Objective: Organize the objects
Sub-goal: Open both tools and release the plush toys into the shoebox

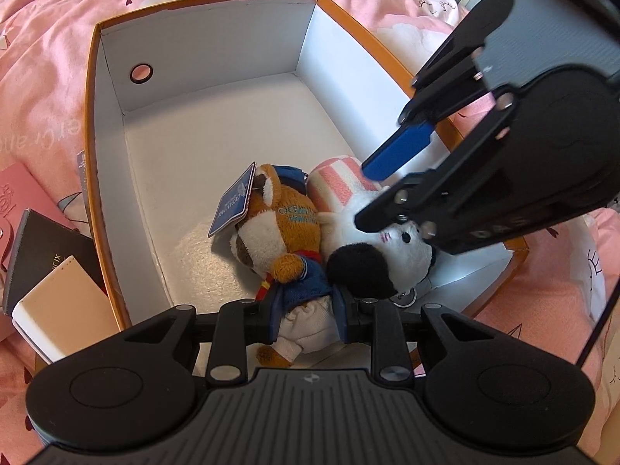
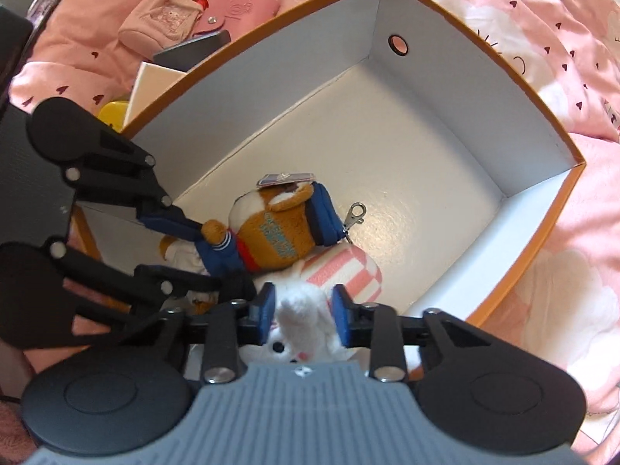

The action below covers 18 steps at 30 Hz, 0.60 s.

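Observation:
An orange box (image 1: 90, 124) with a white inside (image 2: 445, 89) lies on pink bedding. Two plush toys lie side by side at its near end. The brown plush (image 1: 286, 228) (image 2: 279, 232) wears blue clothes and a paper tag. My left gripper (image 1: 308, 321) (image 2: 213, 255) is shut on its lower body, at the white trousers. The white plush (image 1: 403, 248) (image 2: 300, 335) has a black ear and a pink striped part. My right gripper (image 2: 304, 312) (image 1: 366, 193) comes from above, its blue pads pressed on a white limb of that toy.
A metal clasp (image 2: 356, 213) lies on the box floor beside the brown plush. Outside the box's left wall sit a dark booklet (image 1: 46, 240), a white case (image 1: 66, 310), a pink pouch (image 2: 166, 15) and a yellow item (image 2: 112, 112). Rumpled pink bedding (image 1: 38, 58) surrounds the box.

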Available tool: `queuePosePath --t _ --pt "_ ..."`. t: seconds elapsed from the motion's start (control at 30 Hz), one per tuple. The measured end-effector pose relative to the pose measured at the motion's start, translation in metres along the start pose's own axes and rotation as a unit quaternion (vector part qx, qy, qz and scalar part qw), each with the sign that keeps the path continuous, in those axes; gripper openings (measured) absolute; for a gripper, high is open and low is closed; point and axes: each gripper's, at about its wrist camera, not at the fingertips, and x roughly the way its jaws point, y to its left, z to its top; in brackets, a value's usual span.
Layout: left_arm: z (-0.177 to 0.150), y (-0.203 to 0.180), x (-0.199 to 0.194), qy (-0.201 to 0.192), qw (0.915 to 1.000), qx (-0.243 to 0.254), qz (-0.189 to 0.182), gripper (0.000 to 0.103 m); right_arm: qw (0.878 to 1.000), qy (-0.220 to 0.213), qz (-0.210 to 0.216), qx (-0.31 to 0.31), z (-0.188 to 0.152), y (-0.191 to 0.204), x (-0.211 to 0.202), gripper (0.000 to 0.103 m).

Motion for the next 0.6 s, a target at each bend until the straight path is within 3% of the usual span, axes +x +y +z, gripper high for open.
queuePosePath --t 0.1,0.23,0.3,0.37,0.5,0.6 --pt "-0.001 -0.001 0.000 0.000 1.0000 0.004 0.003 0.030 1.000 -0.001 -0.006 -0.006 0.000 0.007 0.007 0.025" --pt "-0.001 -0.002 0.000 0.000 1.0000 0.004 0.003 0.030 0.999 0.038 0.017 -0.036 -0.004 0.011 0.009 0.021" --pt "-0.001 -0.002 -0.001 -0.001 1.0000 0.006 0.001 0.030 0.998 0.042 0.008 -0.052 -0.006 0.016 0.009 0.021" --pt "-0.001 -0.004 0.000 -0.002 0.9999 0.012 0.000 0.030 0.998 0.042 0.009 -0.034 -0.004 0.013 0.011 0.021" --pt "0.000 -0.004 0.003 0.005 0.9998 0.005 -0.019 0.026 0.999 0.037 0.006 -0.016 -0.005 0.008 0.012 0.022" --pt "0.002 0.000 0.007 0.015 0.9978 -0.017 -0.062 0.026 0.999 0.032 -0.003 -0.006 -0.009 0.006 0.010 0.025"
